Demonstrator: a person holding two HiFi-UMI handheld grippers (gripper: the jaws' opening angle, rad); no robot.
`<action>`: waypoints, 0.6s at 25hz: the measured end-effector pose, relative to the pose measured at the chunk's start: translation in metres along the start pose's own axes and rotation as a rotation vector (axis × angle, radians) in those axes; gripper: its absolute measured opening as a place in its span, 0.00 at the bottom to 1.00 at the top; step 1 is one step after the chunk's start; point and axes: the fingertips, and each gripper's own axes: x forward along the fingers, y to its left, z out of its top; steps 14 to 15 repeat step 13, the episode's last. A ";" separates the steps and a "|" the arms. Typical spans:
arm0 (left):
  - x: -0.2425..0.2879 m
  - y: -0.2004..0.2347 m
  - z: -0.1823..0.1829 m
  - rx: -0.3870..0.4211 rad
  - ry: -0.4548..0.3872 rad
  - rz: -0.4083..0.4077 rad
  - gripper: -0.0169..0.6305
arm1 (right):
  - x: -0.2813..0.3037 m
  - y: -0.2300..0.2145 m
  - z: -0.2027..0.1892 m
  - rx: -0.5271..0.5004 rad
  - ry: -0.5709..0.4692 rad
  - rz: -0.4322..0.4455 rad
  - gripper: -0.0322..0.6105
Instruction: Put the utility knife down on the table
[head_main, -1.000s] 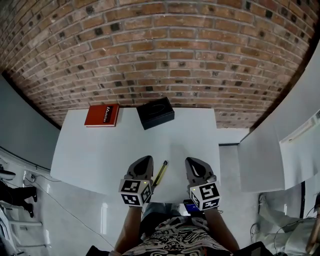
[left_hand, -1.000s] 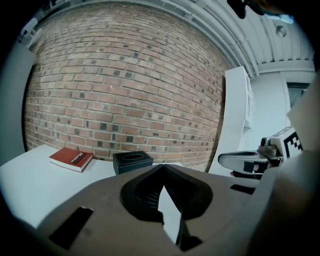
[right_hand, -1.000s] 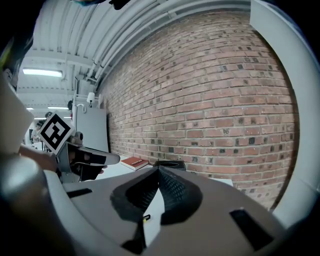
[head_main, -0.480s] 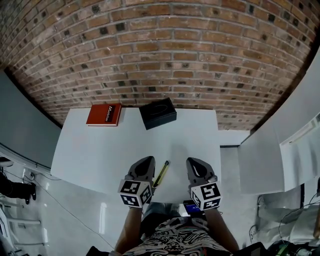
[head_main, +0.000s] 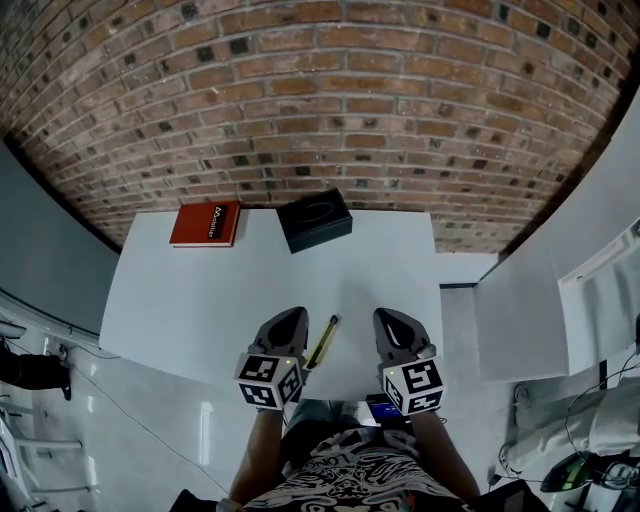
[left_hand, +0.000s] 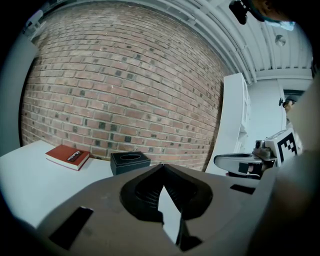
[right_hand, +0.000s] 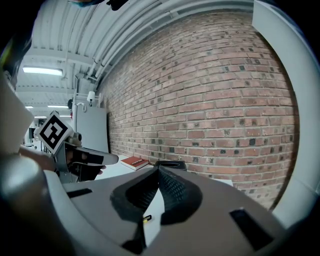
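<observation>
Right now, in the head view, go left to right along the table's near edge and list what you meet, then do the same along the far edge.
Near edge: left hand-held gripper → utility knife → right hand-held gripper. Far edge: red book → black box.

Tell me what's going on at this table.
A person holds a gripper in each hand at the near edge of the white table. The yellow utility knife lies on it between them, held by neither. The left gripper and right gripper are both shut, empty. A red book and black box sit at the far edge.
</observation>
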 end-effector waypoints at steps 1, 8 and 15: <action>0.000 0.001 0.000 -0.001 0.001 -0.002 0.05 | 0.000 0.000 0.000 -0.001 0.000 -0.001 0.05; 0.003 0.002 -0.007 -0.005 0.019 -0.020 0.05 | 0.002 0.002 -0.003 -0.001 0.010 -0.015 0.05; 0.002 0.008 -0.010 -0.008 0.030 -0.024 0.05 | 0.005 0.007 -0.004 -0.006 0.017 -0.018 0.05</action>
